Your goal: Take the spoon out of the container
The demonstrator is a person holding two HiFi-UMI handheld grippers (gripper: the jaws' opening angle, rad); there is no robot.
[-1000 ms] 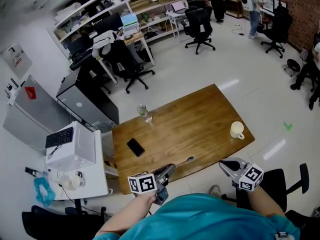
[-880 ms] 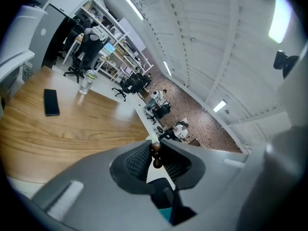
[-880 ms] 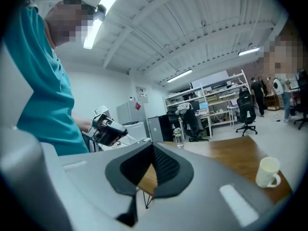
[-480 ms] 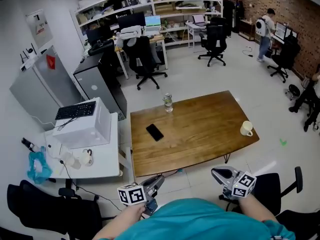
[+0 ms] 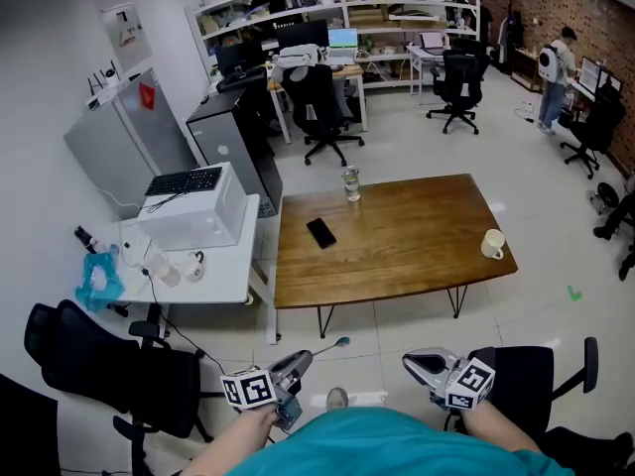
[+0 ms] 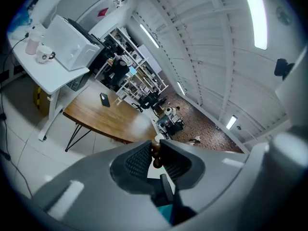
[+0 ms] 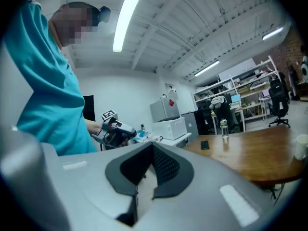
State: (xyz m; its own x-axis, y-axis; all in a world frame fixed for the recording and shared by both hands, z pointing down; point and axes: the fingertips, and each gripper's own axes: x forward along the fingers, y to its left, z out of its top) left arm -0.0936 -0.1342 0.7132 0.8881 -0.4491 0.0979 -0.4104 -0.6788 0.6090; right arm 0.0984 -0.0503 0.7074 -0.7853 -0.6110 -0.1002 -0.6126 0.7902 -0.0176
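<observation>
My left gripper (image 5: 298, 362) is low in the head view, shut on the handle of the spoon (image 5: 327, 349), whose bowl points up and right over the floor. In the left gripper view the spoon's brown beaded handle (image 6: 155, 153) is pinched between the pads of that gripper (image 6: 155, 158). A cream mug (image 5: 492, 243) stands on the right end of the wooden table (image 5: 397, 256), far from both grippers. My right gripper (image 5: 417, 363) hovers over the floor with its jaws together and nothing in them; its own view shows the pads (image 7: 163, 165) meeting at the tip.
A black phone (image 5: 320, 232) and a glass bottle (image 5: 351, 182) are at the table's left end. A white side table (image 5: 213, 276) carries a white box and keyboard. Black chairs stand at my left (image 5: 109, 365) and right (image 5: 526, 375). Tiled floor lies between me and the table.
I have backed away from the table, which now sits farther up the head view. Both grippers have come along over the floor. The spoon stays in the left gripper.
</observation>
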